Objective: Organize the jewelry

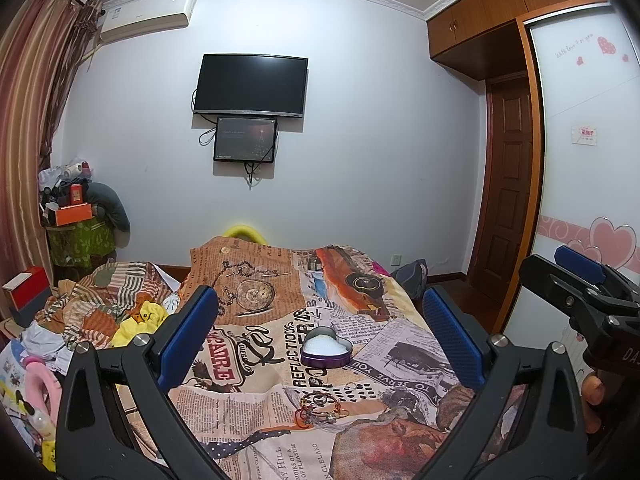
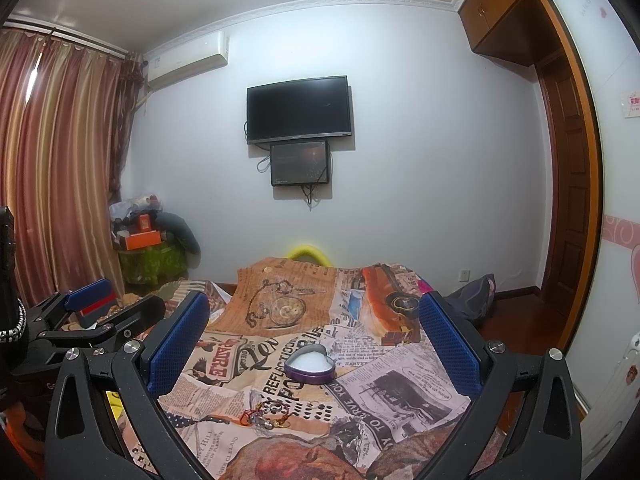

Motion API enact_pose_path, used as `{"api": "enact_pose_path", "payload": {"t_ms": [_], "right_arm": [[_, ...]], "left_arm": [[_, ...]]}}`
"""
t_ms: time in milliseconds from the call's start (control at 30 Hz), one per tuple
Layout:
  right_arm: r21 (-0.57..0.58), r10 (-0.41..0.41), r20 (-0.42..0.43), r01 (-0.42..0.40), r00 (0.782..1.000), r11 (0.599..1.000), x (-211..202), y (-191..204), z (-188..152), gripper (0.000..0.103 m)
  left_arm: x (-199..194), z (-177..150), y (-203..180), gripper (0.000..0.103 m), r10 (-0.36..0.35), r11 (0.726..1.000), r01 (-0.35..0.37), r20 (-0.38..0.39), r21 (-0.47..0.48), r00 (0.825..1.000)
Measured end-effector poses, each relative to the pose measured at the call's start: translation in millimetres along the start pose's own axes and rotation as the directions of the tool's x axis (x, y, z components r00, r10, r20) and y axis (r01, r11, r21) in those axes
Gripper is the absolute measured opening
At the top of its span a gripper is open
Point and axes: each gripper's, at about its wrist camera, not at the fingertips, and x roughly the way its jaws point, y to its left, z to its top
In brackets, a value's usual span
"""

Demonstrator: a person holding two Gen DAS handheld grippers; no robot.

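Hovering above a bed spread with a newspaper-print cover, two hand-held grippers face a white bedroom wall. At far left, striped curtains hang beside a corner pile of boxes and bags, with an air conditioner mounted high on the wall. Crumpled clothes and a yellow toy lie on the bed's left side. The left gripper has its jaws spread wide and empty, blue pads framing the cover. Between those pads, near the middle of the bed, sits a purple heart-shaped tin, lid off, with a white lining showing. Closer to the camera, a small tangle of jewelry rests on the cover, apart from the tin: rings, a red cord and metal charms, too small to tell one from another. On the wall behind, a dark TV hangs above a smaller screen. The right gripper also has its jaws wide apart and holds nothing; in its view the tin lies just beyond the jewelry. At right stand a brown door and a wardrobe with pink heart stickers.
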Motion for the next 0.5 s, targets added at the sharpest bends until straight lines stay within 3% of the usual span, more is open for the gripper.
{"api": "enact_pose_path", "payload": {"t_ms": [500], "right_arm": [[0.011, 0.002, -0.023, -0.002, 1.0, 1.0, 6, -3, -1, 0.103]], "left_arm": [[12, -3, 4, 0.103, -0.001, 1.0, 0.001, -0.028, -0.007, 1.0]]}}
